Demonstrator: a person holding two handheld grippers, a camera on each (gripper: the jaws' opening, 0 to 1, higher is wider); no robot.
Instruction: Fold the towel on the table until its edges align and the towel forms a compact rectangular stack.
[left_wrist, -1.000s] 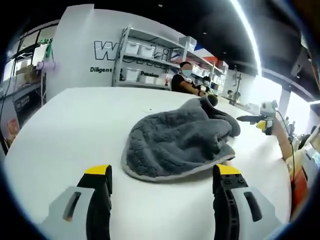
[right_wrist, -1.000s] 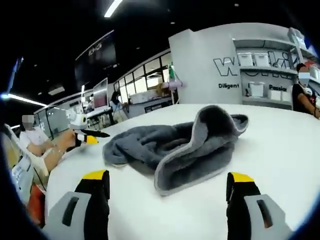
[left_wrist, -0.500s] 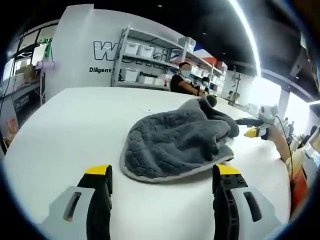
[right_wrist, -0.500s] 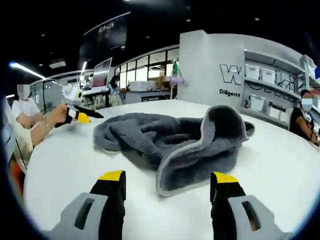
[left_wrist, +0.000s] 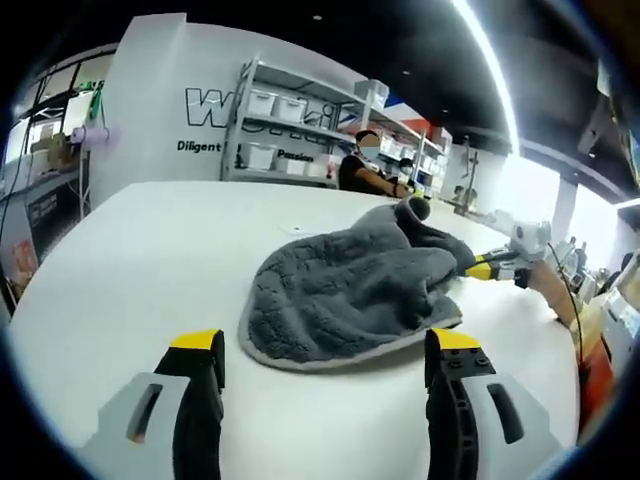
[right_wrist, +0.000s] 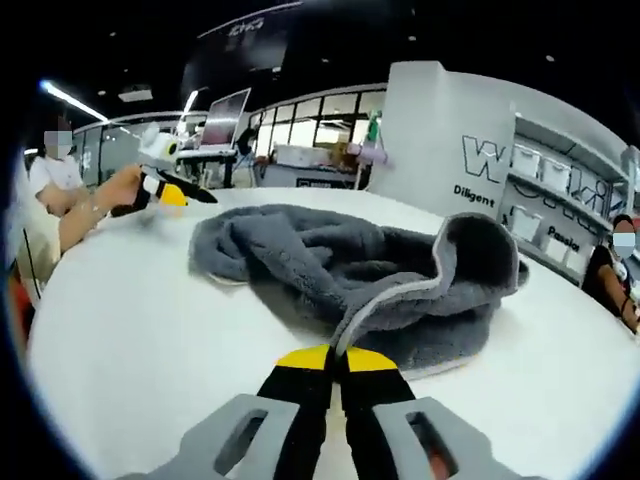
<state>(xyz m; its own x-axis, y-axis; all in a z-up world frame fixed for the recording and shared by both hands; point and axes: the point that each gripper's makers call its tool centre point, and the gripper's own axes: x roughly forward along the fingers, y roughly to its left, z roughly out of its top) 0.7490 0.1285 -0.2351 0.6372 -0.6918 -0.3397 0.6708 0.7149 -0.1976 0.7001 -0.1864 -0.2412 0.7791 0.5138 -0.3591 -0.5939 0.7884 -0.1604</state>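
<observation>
A crumpled grey towel (left_wrist: 345, 290) with a pale hem lies bunched on the white round table (left_wrist: 130, 260). My left gripper (left_wrist: 325, 345) hangs open just short of the towel's near hem, with nothing between its yellow-tipped fingers. The right gripper (left_wrist: 492, 267) comes in from the right and meets the towel's far end. In the right gripper view my right gripper (right_wrist: 336, 360) is shut, and the hem of the towel (right_wrist: 400, 270) runs down into its closed jaws. The left gripper (right_wrist: 165, 190), held in a hand, shows beyond the towel at upper left.
The table's surface (right_wrist: 140, 340) lies bare around the towel. White shelves (left_wrist: 290, 120) with bins stand behind it, beside a pillar with lettering. A person (left_wrist: 360, 170) sits beyond the far edge. The person's arm (right_wrist: 95, 205) reaches in at the left.
My right gripper has moved in to the towel's hem and its jaws have gone from wide open to shut. The left gripper has stayed open in place.
</observation>
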